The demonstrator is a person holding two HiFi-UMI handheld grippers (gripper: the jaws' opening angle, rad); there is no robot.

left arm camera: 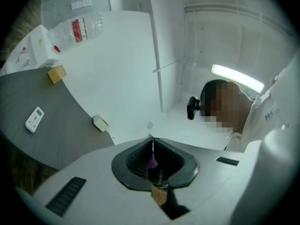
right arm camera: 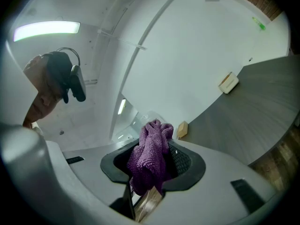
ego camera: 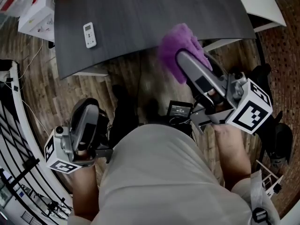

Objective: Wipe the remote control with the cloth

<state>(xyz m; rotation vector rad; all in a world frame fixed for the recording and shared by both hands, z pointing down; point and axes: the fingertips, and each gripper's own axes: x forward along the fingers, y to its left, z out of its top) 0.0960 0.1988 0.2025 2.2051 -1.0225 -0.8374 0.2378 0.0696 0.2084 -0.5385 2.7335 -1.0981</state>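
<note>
Close by the person's waist, the left gripper hangs shut; the right gripper clamps the purple cloth at the grey table's near edge; far left lies the white remote control, seemingly unwiped; next, carry the cloth across onto it.

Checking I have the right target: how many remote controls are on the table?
1: the remote control lies on the grey table, left side, near its front edge. The table runs out of frame, so more may be hidden.

The remote control lies on the table's left part, well left of the cloth in the right tool.
</note>
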